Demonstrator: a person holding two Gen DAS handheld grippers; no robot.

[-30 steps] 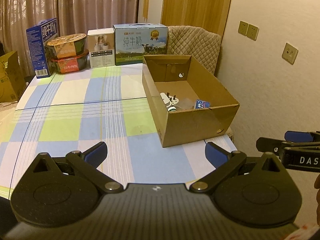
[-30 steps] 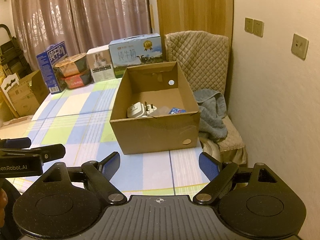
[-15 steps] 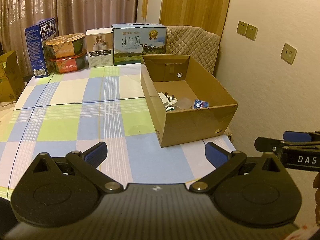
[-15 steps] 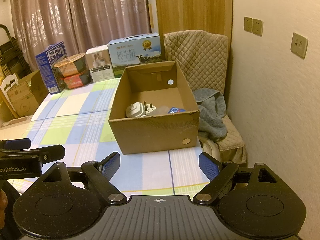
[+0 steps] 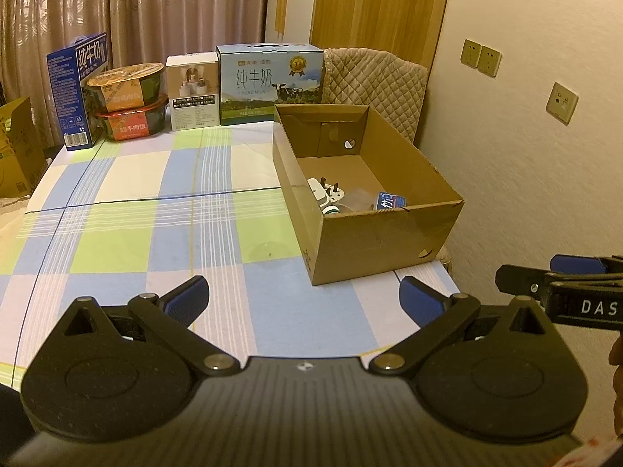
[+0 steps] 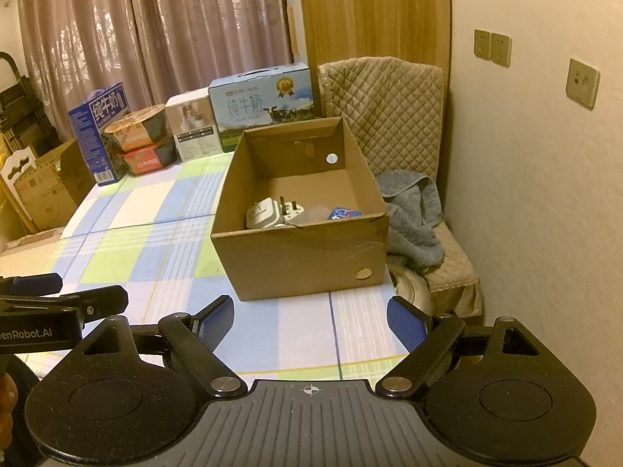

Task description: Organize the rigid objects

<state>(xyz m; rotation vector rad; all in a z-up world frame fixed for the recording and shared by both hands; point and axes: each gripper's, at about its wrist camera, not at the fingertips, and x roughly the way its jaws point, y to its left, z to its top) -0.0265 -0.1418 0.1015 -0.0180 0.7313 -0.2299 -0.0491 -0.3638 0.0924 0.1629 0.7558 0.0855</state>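
Note:
An open cardboard box [image 5: 383, 235] stands at the table's right side; it also shows in the right wrist view [image 6: 300, 260]. Inside lie a white plug adapter [image 5: 330, 190] [image 6: 272, 212], a blue-labelled packet [image 5: 389, 200] [image 6: 344, 213] and a small clear item. My left gripper [image 5: 303, 295] is open and empty, held above the table's near edge, well short of the box. My right gripper [image 6: 311, 321] is open and empty, also short of the box. Each gripper shows at the edge of the other's view.
Checked tablecloth [image 5: 155, 214]. At the back stand a blue milk carton [image 5: 78, 89], two stacked bowls [image 5: 128, 101], a white box [image 5: 192, 91] and a milk case [image 5: 270, 81]. A quilted chair [image 6: 389, 116] with a grey towel [image 6: 412, 218] stands right of the table by the wall.
Both views have drifted only slightly; the box sits a little lower and closer to centre. Both grippers stay open and empty.

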